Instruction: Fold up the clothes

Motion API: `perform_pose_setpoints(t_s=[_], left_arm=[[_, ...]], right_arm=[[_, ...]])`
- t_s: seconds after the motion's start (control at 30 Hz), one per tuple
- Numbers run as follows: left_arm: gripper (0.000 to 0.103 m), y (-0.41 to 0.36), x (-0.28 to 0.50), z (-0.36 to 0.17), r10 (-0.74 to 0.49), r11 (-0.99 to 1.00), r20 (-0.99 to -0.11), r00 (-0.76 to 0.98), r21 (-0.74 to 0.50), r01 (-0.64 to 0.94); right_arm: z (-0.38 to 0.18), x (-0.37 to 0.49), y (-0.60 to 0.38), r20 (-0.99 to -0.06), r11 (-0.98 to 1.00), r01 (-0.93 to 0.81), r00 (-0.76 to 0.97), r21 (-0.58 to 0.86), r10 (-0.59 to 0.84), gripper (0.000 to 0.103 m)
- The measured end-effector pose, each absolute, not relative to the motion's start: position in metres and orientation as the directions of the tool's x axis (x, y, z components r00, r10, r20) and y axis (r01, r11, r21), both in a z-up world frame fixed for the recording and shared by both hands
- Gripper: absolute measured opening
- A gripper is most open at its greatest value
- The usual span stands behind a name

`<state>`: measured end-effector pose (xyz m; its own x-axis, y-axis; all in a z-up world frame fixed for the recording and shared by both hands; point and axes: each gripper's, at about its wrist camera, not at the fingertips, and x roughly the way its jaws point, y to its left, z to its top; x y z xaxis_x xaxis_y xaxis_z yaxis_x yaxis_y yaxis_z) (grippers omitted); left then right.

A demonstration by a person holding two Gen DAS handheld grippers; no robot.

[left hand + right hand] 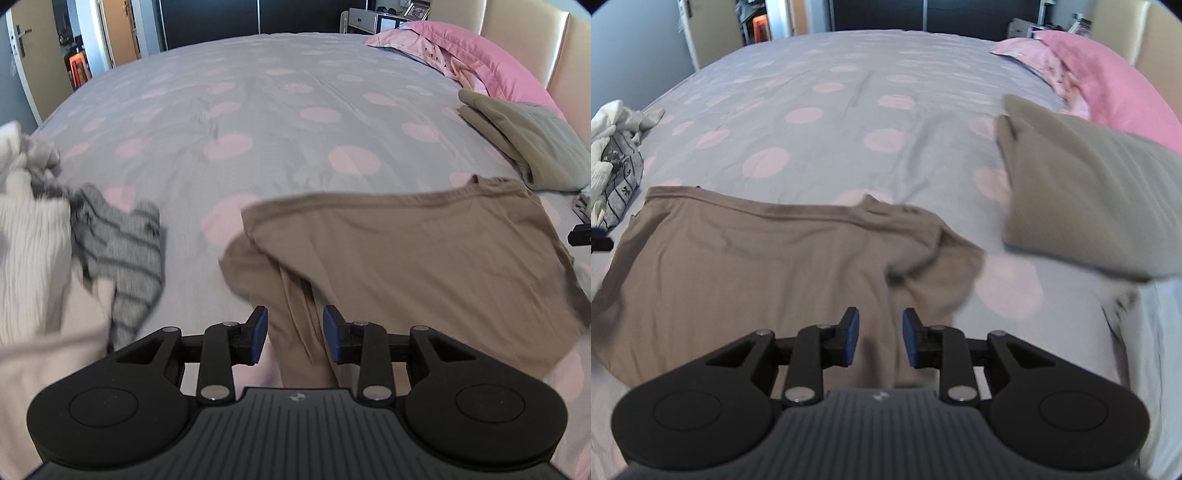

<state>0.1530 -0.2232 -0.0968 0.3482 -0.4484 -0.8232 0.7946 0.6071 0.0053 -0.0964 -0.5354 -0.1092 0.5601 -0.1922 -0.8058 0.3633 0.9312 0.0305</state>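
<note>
The flat taupe-brown cotton t-shirt [406,258] lies on the grey pink-dotted bed [258,110]. Left hand-held gripper [295,334] and right hand-held gripper [881,338], both at six o'clock, stand spread, pinching nothing.

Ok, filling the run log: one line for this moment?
step: fold | brown shirt: flat on bed | left gripper: open | right gripper: open | folded pile: right

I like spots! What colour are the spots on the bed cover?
Pink spots on a pale grey bed cover, clearest in the left wrist view.
</note>
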Motion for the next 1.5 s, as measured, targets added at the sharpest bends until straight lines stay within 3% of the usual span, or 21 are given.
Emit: perform_pose_setpoints(t_s=[0.13,0.4,0.77,0.8,0.83,0.87,0.93,1.07,1.2,1.37,1.5], left_arm=[[0.031,-0.225,0.156,-0.098,-0.449,0.633,-0.823,0.348,-0.019,0.774],[0.031,-0.244,0.196,-0.097,-0.462,0.696,-0.808,0.366,-0.074,0.714],[0.031,-0.269,0.242,-0.125,-0.457,0.727,-0.816,0.355,-0.112,0.678],[0.026,-0.27,0.243,-0.127,-0.46,0.725,-0.813,0.357,-0.112,0.68],[0.013,-0.27,0.242,-0.127,-0.471,0.72,-0.803,0.366,-0.11,0.686],[0.008,-0.269,0.242,-0.127,-0.481,0.715,-0.792,0.375,-0.107,0.691],[0.002,-0.267,0.239,-0.124,-0.512,0.695,-0.769,0.382,-0.11,0.711],[0.002,-0.266,0.231,-0.115,-0.531,0.648,-0.726,0.437,-0.014,0.762],[0.002,-0.265,0.237,-0.119,-0.507,0.65,-0.74,0.442,0.008,0.76],[0.004,-0.267,0.246,-0.133,-0.475,0.678,-0.768,0.429,-0.01,0.735],[0.029,-0.263,0.245,-0.133,-0.447,0.702,-0.768,0.459,0.017,0.712]], right_arm=[[-0.112,-0.11,-0.543,-0.793,0.908,0.416,0.571,0.054,-0.215,0.026],[-0.113,-0.09,-0.584,-0.772,0.816,0.523,0.614,0.245,-0.162,0.027],[-0.14,-0.038,-0.627,-0.771,0.762,0.558,0.625,0.329,-0.125,0.028],[-0.142,-0.035,-0.628,-0.775,0.769,0.555,0.62,0.318,-0.127,0.027],[-0.143,-0.032,-0.628,-0.777,0.777,0.55,0.616,0.306,-0.13,0.019],[-0.144,-0.03,-0.627,-0.777,0.787,0.544,0.615,0.292,-0.136,0.006],[-0.14,-0.029,-0.624,-0.765,0.812,0.521,0.625,0.263,-0.154,0.002],[-0.124,-0.028,-0.615,-0.722,0.867,0.462,0.663,0.188,-0.197,0.0],[-0.119,-0.02,-0.613,-0.706,0.889,0.453,0.649,0.061,-0.282,0.0],[-0.136,-0.013,-0.623,-0.728,0.87,0.492,0.607,0.029,-0.318,0.0],[-0.143,-0.019,-0.628,-0.749,0.849,0.523,0.59,0.072,-0.301,0.001]])
